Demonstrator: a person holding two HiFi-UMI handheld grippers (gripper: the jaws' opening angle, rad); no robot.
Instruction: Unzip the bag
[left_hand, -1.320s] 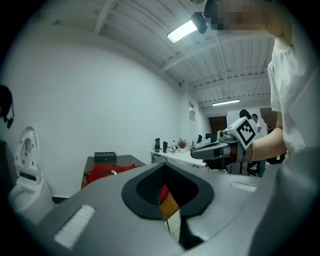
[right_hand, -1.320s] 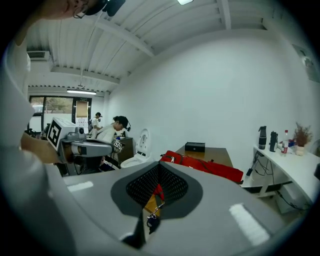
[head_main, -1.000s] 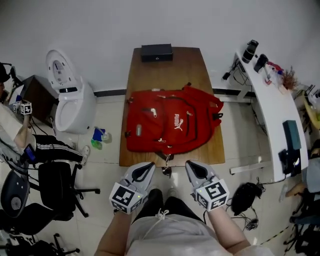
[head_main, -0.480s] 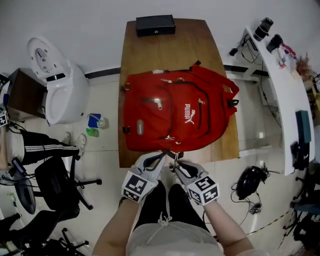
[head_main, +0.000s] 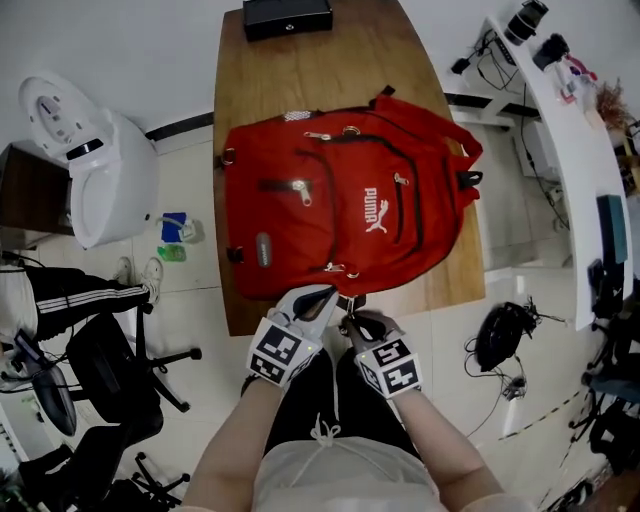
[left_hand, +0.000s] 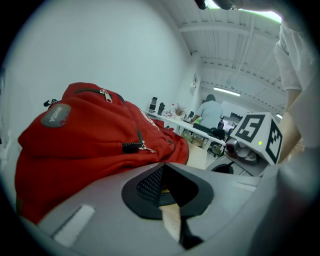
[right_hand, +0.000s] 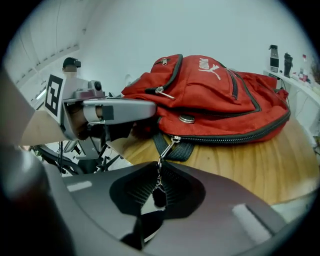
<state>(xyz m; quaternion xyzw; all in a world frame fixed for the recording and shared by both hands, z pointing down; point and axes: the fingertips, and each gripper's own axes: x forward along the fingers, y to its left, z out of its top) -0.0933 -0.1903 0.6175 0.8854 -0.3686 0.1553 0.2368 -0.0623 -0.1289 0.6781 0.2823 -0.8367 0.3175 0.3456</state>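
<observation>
A red backpack (head_main: 340, 215) lies flat on the wooden table (head_main: 330, 70), its bottom edge toward me. My right gripper (head_main: 350, 320) is at the table's near edge, shut on the zipper pull (right_hand: 165, 152), whose small chain runs from the black zipper (right_hand: 235, 136) down between the jaws. The left gripper (head_main: 322, 297) is just beside it, jaws together, tips against the bag's near edge. In the left gripper view the backpack (left_hand: 95, 135) rises just beyond the closed tips (left_hand: 164, 167), and nothing shows between them.
A black box (head_main: 287, 15) sits at the table's far end. A white appliance (head_main: 85, 160) and a black office chair (head_main: 110, 365) stand to the left. On the right are a white desk (head_main: 565, 150) and a dark bag (head_main: 500, 335) on the floor.
Both grippers moved forward from below the table edge to the bag's near edge and went from open to shut. The right one took hold of the hanging zipper pull.
</observation>
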